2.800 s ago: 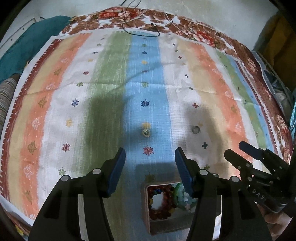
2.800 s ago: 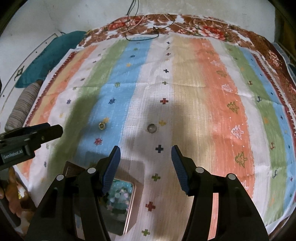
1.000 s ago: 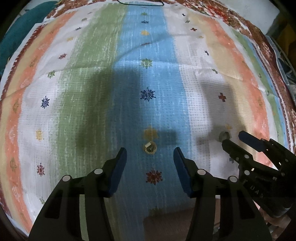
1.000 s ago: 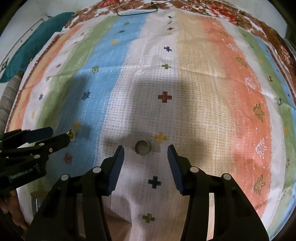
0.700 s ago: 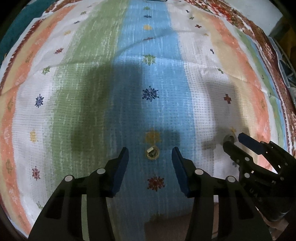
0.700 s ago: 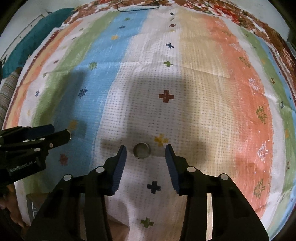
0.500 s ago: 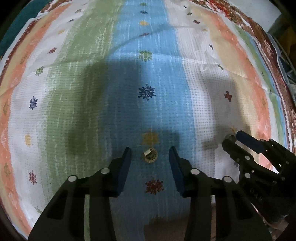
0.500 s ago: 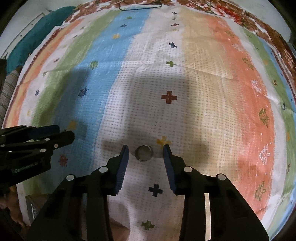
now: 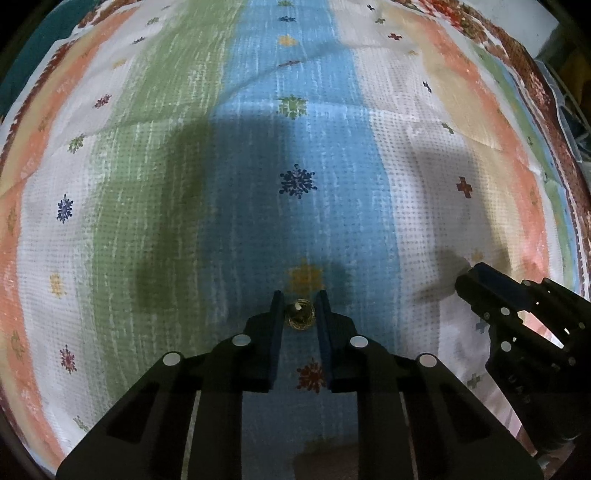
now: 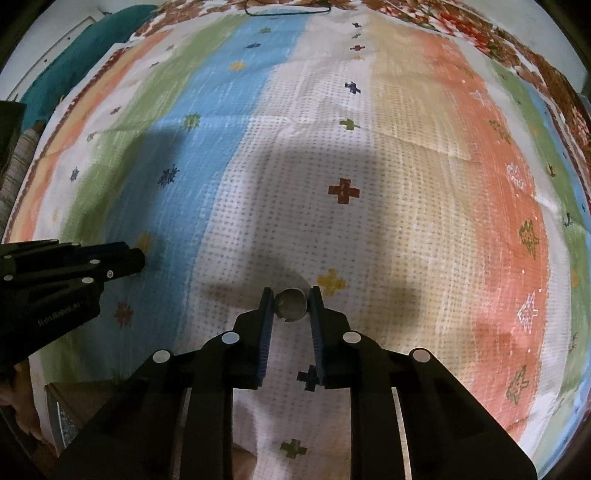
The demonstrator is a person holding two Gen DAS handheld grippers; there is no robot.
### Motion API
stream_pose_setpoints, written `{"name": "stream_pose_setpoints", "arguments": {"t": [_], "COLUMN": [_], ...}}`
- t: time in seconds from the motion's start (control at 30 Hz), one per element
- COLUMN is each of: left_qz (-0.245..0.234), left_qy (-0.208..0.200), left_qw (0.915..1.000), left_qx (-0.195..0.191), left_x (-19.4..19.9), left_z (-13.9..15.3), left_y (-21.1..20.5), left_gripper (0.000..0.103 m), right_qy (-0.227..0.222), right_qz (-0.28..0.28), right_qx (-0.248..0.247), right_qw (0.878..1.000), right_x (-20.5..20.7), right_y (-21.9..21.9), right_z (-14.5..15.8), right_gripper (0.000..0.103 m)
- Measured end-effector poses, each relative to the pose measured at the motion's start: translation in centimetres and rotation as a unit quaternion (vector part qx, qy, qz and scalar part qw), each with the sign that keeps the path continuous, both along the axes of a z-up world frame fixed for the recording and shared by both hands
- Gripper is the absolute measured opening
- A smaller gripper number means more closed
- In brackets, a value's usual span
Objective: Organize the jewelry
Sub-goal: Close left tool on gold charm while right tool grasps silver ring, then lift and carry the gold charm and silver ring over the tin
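A: Jewelry first, from the left: what does the left gripper (image 9: 299, 301) have?

B: A small gold ring (image 9: 300, 316) with a pale stone on top. It lies on the blue stripe of the striped cloth (image 9: 177, 177), just below a yellow flower print. The jaws have just been closing, and the blue pads now sit against both sides of the ring. I read that as a grip on it, with the ring on the cloth.

A: And to the right of that?

B: The right gripper (image 10: 291, 297) has also just been closing. A plain silver ring (image 10: 291, 303), a wider band, sits between its pads on the white stripe, next to a yellow cross print. Both pads touch the band, so it is clamped too.

A: What does one camera show that the other misses?

B: The left wrist view shows the gold ring up close; in the right wrist view that ring is hidden behind the tip of the left gripper (image 10: 129, 260). The silver ring shows only in the right wrist view; from the left wrist camera the right gripper (image 9: 476, 278) covers it. The right wrist view also catches the corner of a brown box (image 10: 74, 410) at the lower left, a teal cushion (image 10: 92, 40) beyond the cloth, and a dark cord (image 10: 288, 11) at the far edge.
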State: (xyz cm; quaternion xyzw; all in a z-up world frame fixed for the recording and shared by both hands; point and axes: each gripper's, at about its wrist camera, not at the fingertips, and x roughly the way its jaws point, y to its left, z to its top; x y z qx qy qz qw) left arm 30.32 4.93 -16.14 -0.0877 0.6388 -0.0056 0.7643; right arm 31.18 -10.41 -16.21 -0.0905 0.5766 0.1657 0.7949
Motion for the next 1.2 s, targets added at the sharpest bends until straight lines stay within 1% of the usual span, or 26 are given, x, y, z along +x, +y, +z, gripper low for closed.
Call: {"name": "stream_pose_setpoints", "arguments": {"t": [0.5, 0.8, 1.03, 1.2], "left_qz": [-0.004, -0.005, -0.013, -0.018], "left_qy": [-0.008, -0.026, -0.046, -0.051], "left_qw": [1.0000, 0.9996, 0.9988, 0.9984], "left_qx": [0.000, -0.003, 0.009, 0.017], "left_x": [-1.1, -1.7, -3.5, -3.9], "left_z": [1.4, 3.2, 5.0, 5.5], "left_y": [1.6, 1.0, 0.5, -0.4], "left_gripper": [0.016, 0.016, 0.016, 0.016], "right_qy": [-0.010, -0.020, -0.033, -0.039], "right_qz": [-0.007, -0.004, -0.004, -0.003], "right_qx": [0.005, 0.008, 0.012, 0.016], "right_qw": [1.000, 1.000, 0.999, 0.999], "right_x": [-0.7, -1.6, -3.0, -3.7], "right_y": [-0.4, -0.3, -0.6, -0.7], "right_z": [1.0, 1.9, 3.2, 3.9], "right_gripper": [0.020, 0.020, 0.020, 0.020]}}
